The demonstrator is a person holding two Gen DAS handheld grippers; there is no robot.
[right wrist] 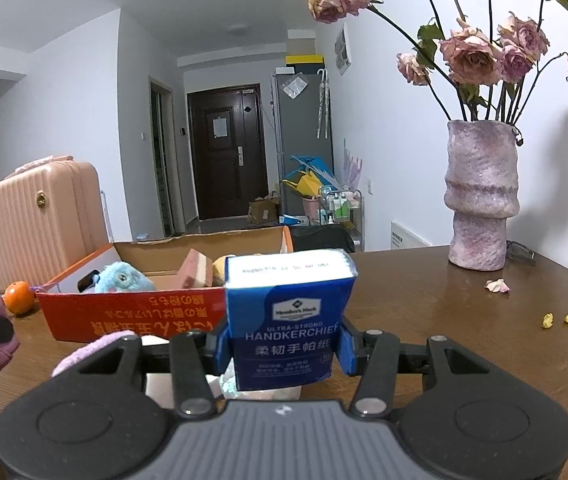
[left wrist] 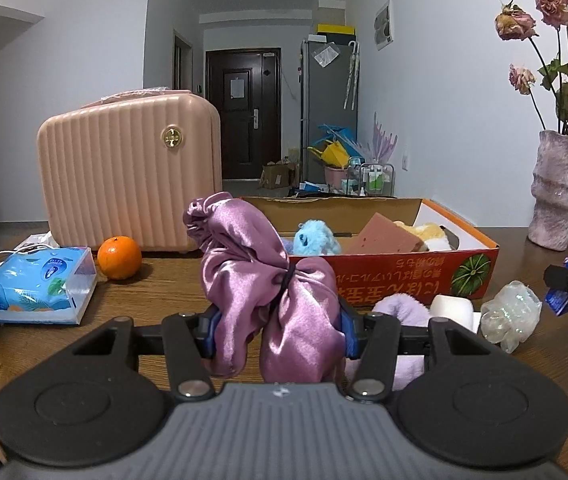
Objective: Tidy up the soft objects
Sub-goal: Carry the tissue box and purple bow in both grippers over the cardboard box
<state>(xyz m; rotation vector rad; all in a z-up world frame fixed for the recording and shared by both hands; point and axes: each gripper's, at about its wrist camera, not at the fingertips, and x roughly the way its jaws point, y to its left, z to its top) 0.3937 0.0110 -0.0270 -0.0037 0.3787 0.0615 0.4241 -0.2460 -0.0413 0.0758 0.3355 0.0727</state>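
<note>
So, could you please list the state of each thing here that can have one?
Left tool: shut on the satin pouch.
Right tool: shut on the handkerchief pack.
Cardboard box: open, partly filled.
Suitcase: closed, upright.
Vase: upright, holding flowers.

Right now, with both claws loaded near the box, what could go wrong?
1. The satin pouch droops loosely below the left claw; it may snag the cardboard box wall.
2. The right claw pinches the handkerchief pack only at its lower part, so the pack may tip out.
</note>
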